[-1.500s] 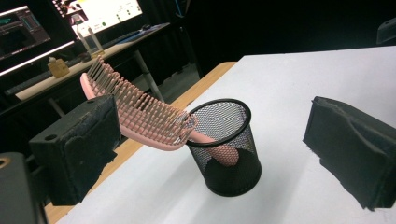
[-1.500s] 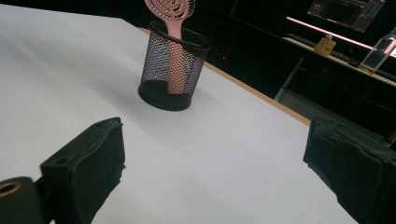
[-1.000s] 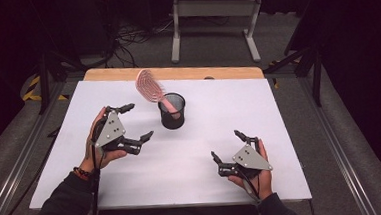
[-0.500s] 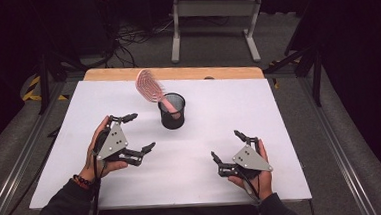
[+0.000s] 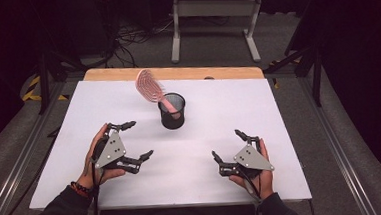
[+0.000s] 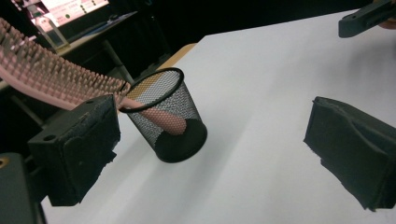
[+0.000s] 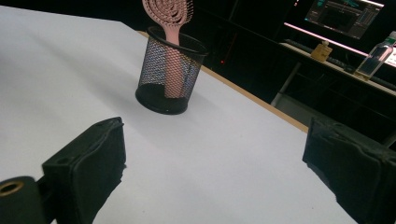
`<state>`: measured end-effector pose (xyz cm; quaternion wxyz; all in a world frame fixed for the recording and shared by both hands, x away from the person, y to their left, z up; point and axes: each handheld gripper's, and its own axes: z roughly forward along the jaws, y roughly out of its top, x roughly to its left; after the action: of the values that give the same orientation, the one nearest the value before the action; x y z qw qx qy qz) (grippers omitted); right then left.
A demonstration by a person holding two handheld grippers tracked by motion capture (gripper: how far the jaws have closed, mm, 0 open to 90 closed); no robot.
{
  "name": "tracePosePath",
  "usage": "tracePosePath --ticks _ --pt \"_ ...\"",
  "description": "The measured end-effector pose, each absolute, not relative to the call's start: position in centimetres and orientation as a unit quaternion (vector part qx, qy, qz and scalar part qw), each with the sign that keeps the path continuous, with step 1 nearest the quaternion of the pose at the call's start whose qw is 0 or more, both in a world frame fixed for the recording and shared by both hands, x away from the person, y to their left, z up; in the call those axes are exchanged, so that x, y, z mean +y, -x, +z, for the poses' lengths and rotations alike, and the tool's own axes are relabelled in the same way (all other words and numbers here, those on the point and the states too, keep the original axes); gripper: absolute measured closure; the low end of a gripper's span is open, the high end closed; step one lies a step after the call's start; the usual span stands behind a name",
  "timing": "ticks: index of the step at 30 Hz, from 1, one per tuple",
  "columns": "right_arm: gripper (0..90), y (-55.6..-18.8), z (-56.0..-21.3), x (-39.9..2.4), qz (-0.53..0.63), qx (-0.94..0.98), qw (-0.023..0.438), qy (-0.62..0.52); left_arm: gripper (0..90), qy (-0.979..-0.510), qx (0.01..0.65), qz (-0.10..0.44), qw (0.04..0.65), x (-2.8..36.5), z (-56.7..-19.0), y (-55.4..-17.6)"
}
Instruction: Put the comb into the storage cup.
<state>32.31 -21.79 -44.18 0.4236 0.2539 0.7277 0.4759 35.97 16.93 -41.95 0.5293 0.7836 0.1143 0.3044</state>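
Beside the mesh cup (image 5: 172, 110), left tongs (image 5: 133, 140) have drawn back toward the person; both tongs spread.

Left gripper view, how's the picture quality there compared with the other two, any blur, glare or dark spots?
Left gripper view: the pink bristled hairbrush and the near jaws look soft, while the black wire-mesh cup is fairly sharp. Right gripper view: cup and brush are crisp, the room behind is dark, and a bright monitor glows. High view: the white table is evenly lit with no harsh glare; the surroundings fall into shadow.
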Motion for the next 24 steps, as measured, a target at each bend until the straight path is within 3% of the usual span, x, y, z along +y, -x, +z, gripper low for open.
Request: tracePosePath --ticks 24 --pt "6.0 -32.2 -44.2 -21.8 0.480 0.730 0.418 -0.249 2.3 -0.809 0.121 0.304 0.489 20.4 -44.6 -34.9"
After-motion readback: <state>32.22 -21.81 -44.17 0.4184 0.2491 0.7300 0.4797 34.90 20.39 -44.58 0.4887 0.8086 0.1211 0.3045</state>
